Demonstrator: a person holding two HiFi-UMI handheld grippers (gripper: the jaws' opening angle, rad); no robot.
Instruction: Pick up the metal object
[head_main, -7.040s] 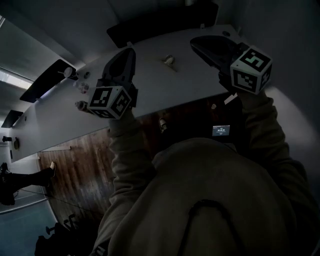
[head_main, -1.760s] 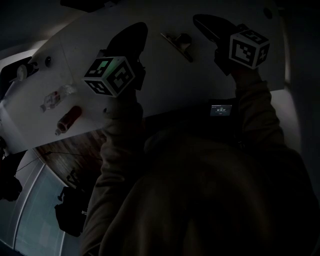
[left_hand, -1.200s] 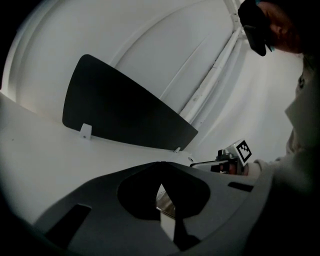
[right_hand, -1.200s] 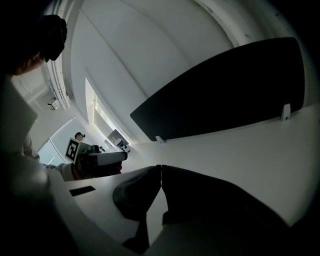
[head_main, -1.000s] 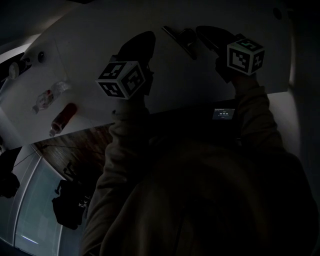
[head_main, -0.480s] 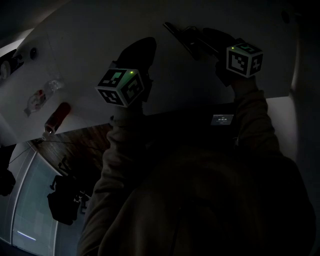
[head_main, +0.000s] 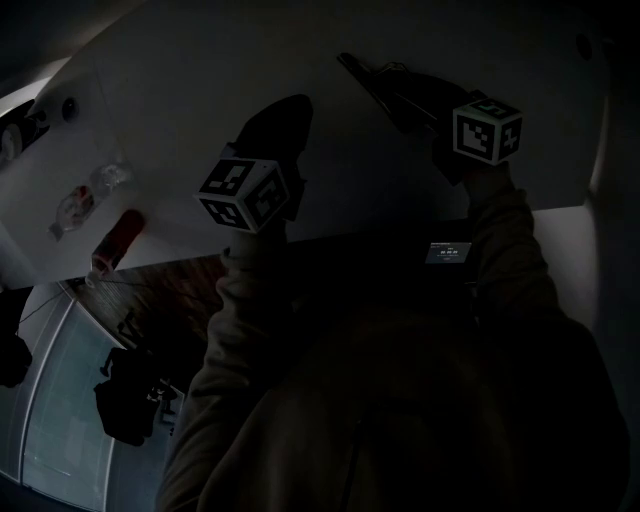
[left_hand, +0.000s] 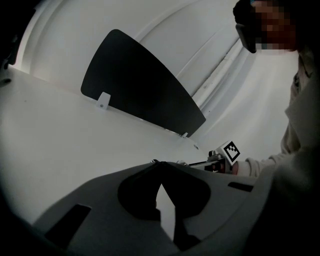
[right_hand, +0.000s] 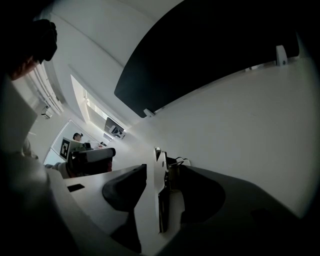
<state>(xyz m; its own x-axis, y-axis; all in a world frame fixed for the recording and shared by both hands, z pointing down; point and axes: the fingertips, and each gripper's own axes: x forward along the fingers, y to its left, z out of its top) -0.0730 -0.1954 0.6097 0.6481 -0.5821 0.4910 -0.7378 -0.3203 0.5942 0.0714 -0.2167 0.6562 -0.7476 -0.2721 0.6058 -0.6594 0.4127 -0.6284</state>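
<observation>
Now metal object between right tongs — jaws just opening, ungripped.

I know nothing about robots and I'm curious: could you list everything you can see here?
Table: one, white, under everything.
Metal object: one, silvery, on the table between the right gripper's jaws.
Bottle: one, reddish, lying at the table's edge, head view's left.
Clear plastic item: one, beside the bottle.
Black panel: one, upright at the table's far side.
Left gripper: one, dark, shut, empty.
Right gripper: one, dark, jaws just been opening, metal object between them.
</observation>
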